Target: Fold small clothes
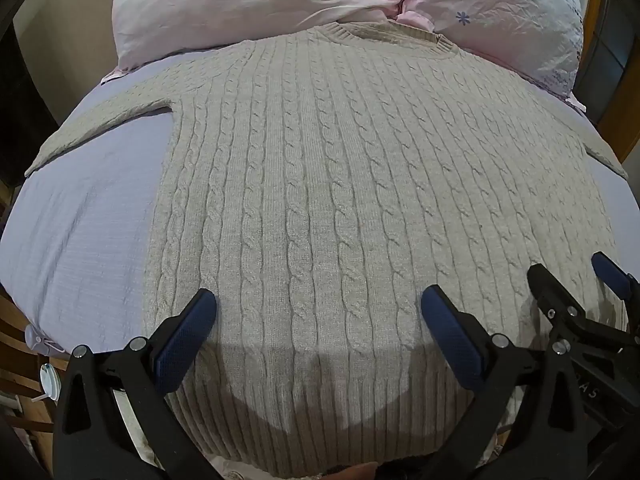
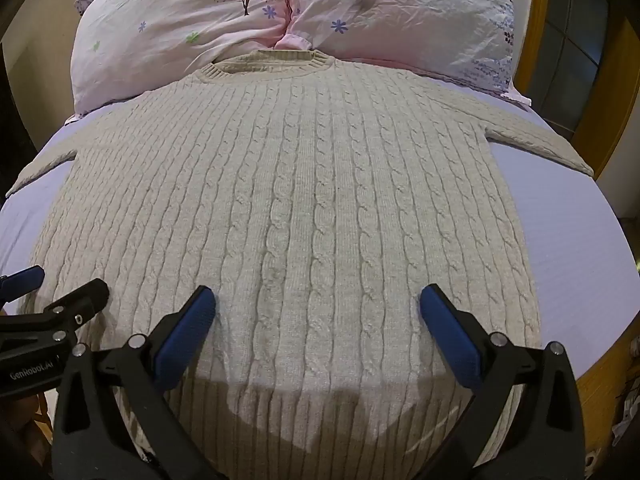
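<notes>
Beige sweater (image 1: 320, 184) lies flat under both spread grippers' fingers (image 1: 448, 320).

bare sheet (image 2: 568, 240) flanking sweater (image 2: 304, 208), pillows (image 2: 400, 12) beyond

You're in a home bedroom: you're looking down at a bed (image 2: 580, 240) made up with a pale lilac sheet, and two pink floral pillows (image 2: 192, 24) lie at its head. Wooden trim (image 2: 536, 32) and a dark glass-paned door (image 2: 576, 40) stand to your right.
</notes>
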The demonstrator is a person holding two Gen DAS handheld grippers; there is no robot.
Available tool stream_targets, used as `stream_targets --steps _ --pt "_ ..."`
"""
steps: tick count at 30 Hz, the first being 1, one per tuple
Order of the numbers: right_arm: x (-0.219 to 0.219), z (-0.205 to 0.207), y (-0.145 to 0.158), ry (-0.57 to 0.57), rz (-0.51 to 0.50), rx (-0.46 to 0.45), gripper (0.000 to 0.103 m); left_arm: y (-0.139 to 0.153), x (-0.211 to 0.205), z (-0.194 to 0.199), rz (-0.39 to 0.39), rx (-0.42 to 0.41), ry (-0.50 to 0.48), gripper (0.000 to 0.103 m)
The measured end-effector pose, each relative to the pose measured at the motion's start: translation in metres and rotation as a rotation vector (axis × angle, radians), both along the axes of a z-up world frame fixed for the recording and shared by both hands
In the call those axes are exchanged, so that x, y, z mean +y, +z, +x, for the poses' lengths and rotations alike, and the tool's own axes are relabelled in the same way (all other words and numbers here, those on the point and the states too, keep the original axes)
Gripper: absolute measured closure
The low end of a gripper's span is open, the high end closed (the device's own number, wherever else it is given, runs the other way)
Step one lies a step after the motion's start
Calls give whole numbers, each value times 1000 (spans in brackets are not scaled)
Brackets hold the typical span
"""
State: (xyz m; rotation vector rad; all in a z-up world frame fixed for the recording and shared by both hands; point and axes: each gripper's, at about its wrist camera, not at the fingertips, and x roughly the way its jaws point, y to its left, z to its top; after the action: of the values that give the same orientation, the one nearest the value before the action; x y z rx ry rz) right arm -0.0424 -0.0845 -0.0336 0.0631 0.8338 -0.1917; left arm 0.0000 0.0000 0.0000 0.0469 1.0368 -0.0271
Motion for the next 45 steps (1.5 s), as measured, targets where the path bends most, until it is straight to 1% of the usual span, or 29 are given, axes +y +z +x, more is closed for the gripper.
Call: stream_targets --steps 45 --pt "-1 0 0 0 -1 -4 2 0 0 0 0 -1 0 1"
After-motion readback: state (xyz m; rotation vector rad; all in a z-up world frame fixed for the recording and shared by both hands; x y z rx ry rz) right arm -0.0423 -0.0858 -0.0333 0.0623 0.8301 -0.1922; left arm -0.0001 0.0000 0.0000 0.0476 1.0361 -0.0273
